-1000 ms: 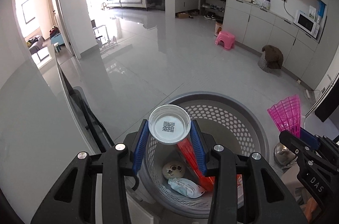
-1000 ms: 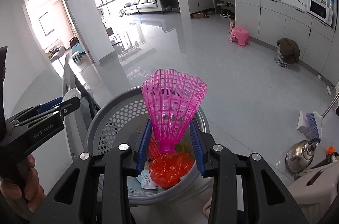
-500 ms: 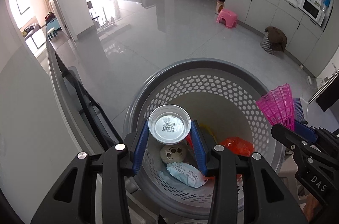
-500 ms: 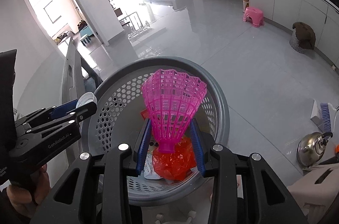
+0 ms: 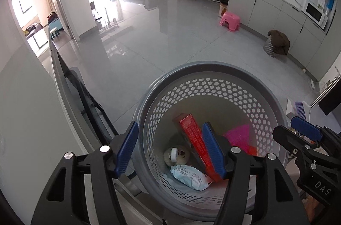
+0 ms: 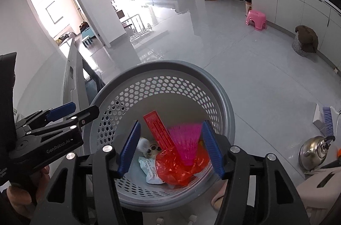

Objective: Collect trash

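A grey perforated waste basket (image 5: 191, 71) stands below both grippers; it also shows in the right wrist view (image 6: 162, 67). My left gripper (image 5: 170, 148) is open and empty above its near rim. My right gripper (image 6: 170, 147) is open and empty over the basket. Inside lie a pink shuttlecock (image 6: 187, 139), a red bag (image 6: 177, 169), a red box (image 6: 157, 131), a white wrapper (image 5: 189, 177), a round face toy (image 5: 179, 155) and a small white cup (image 5: 173, 154). The right gripper also shows at the right of the left wrist view (image 5: 307, 135).
A dark folding frame (image 5: 85, 97) stands left of the basket. A steel kettle (image 6: 315, 148) and a brush with dustpan (image 6: 326, 118) lie right. A pink stool (image 5: 230, 21), a covered checked basket (image 5: 277, 43) and wall cabinets (image 5: 277, 9) are across the grey floor.
Both grippers opened. The white cup dropped from my left gripper and the pink shuttlecock from my right; both now lie in the basket.
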### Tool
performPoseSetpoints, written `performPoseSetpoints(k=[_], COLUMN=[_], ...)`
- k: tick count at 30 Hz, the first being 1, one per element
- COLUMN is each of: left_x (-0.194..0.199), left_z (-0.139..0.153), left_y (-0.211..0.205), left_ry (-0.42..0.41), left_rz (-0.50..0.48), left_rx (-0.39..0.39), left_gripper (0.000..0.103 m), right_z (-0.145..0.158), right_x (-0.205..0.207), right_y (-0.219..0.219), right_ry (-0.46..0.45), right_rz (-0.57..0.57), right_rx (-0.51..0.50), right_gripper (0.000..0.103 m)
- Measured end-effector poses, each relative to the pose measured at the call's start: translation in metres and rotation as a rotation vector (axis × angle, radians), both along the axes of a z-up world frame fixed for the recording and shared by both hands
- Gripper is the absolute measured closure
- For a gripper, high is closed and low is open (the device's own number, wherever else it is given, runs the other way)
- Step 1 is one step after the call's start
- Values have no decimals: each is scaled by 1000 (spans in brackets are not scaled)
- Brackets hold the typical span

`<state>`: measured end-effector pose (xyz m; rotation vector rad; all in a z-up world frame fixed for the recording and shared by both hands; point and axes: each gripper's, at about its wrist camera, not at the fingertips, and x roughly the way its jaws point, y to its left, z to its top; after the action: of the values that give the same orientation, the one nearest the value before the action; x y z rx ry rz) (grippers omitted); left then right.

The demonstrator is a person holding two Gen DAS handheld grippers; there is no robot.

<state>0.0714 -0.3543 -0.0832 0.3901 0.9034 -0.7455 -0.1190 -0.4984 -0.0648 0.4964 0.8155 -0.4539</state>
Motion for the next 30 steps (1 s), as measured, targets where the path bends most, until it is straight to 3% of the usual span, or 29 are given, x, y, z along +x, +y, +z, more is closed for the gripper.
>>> performPoseSetpoints(k=[13,19,23,30], left_x=[1,-1,-6,-13], left_z=[6,12,16,27], left_y=[12,18,22,28], left_ry=[1,-15,-36,-61], left_rz=[20,24,28,29], left_rx=[-19,-31,-41,-52], left_gripper=[39,33,20,12], right_z=[5,10,15,21], right_x=[-3,-9,-13,-18], right_y=[4,6,10,16], right_ry=[5,-6,-13,-26], right_rz=[-2,-10,-14,-21], right_rx=[-15,-24,-31,-44], right_gripper=[45,42,40,37])
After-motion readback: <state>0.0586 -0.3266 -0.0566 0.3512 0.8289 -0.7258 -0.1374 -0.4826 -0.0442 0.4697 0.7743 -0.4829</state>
